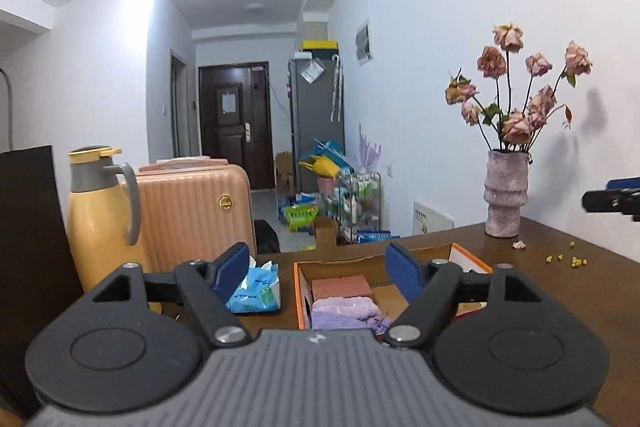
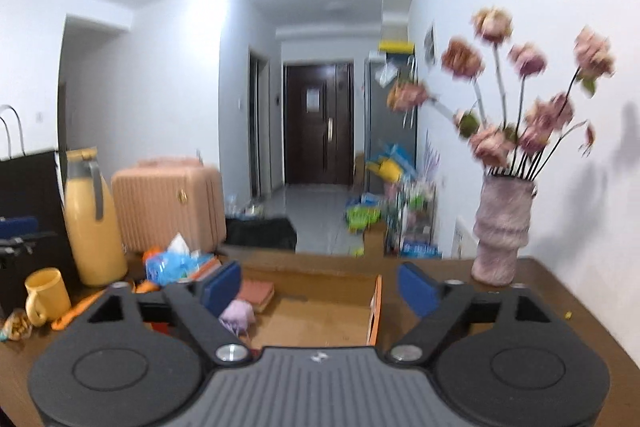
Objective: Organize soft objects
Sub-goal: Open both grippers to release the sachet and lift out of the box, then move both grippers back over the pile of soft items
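While both tools are held raised and level above the surface, nothing is gripped by either.

Left tool: jaws spread wide, blue pads apart, nothing between them. Below and just ahead of it an orange-walled cardboard box is seen, open at the top. Inside, nearest the tool, folded lilac towels are laid; behind them, touching, a terracotta-pink folded cloth is stacked. To the left of the left pad a blue tissue pack lies outside the box.

Right tool: jaws likewise wide, nothing between them. The same box is seen below it, its orange side wall toward the right pad; the floor of the box on that side is bare. The lilac towels and the pink cloth are tucked at the box's left end, just beside the left pad. The view is blurred.

Also noted, well ahead or to the sides: a yellow thermos jug, a yellow mug, a vase of dried roses, a pink suitcase.

Step in hand, as judged: a placement into the box appears finished and both tools are clear of it. The next move would call for another soft item to be found. The tissue pack at the left is a likely candidate, and it would need to be approached with jaws open and carried to the bare part of the box.
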Demonstrator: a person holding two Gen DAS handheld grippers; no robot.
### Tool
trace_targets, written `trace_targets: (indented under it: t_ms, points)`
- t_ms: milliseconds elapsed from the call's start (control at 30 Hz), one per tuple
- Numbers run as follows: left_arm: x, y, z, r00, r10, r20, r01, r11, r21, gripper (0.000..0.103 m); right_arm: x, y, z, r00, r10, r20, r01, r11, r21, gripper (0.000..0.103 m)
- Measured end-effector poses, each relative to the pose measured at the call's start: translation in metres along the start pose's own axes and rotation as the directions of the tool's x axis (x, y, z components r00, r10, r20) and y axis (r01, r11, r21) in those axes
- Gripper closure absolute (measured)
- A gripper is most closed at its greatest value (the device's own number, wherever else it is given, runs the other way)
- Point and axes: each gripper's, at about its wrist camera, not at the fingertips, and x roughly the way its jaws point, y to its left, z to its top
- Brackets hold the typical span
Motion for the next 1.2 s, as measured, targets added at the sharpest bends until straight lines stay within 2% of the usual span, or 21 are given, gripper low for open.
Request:
trace_targets:
  t_ms: [67,133,200,400,567,733,833,1033,1200]
  points:
    - [-0.014,-0.005,-0.005,1.000,0.002,0.011,-0.002,1.000,-0.013,0.022,-0.020,0.005,-0.004,0.999,-0.006,0.046,0.006,1.000,-0.004,0.013]
    - [-0.028,-0.008,-0.011,1.000,0.003,0.024,-0.003,1.000,-0.010,0.018,-0.036,0.010,-0.010,0.997,-0.007,0.071,0.008,1.000,-0.015,0.004]
    - [-0.041,-0.013,-0.019,0.999,0.013,0.033,-0.013,1.000,0.001,0.017,-0.051,0.015,-0.018,0.995,-0.007,0.103,0.010,1.000,-0.022,0.001]
    - [-0.083,-0.021,-0.056,1.000,0.008,0.024,-0.007,1.000,-0.029,0.015,-0.093,0.033,-0.057,0.989,0.020,0.150,-0.018,1.000,-0.018,0.000]
    - [-0.109,-0.027,-0.099,0.999,-0.016,-0.051,0.013,0.999,-0.049,0.015,-0.118,0.050,-0.110,0.994,0.015,0.106,-0.013,1.000,-0.022,0.000]
    - [-0.112,-0.028,-0.124,0.992,-0.026,-0.125,0.016,0.996,-0.087,0.015,-0.118,0.059,-0.156,1.000,0.020,-0.020,-0.020,0.999,0.040,0.000]
    - [-0.106,-0.030,-0.124,0.992,-0.012,-0.124,0.002,0.997,-0.076,0.015,-0.109,0.064,-0.164,0.996,0.042,-0.085,-0.037,0.998,0.053,0.000]
    - [-0.087,-0.032,-0.123,0.990,-0.022,-0.136,0.011,0.997,-0.082,0.015,-0.087,0.075,-0.168,0.993,-0.017,-0.117,0.021,0.999,0.031,0.000]
    - [-0.056,-0.037,-0.129,0.981,-0.032,-0.193,0.017,0.997,-0.077,0.015,-0.037,0.083,-0.174,0.969,0.011,-0.247,0.021,0.991,0.128,0.000]
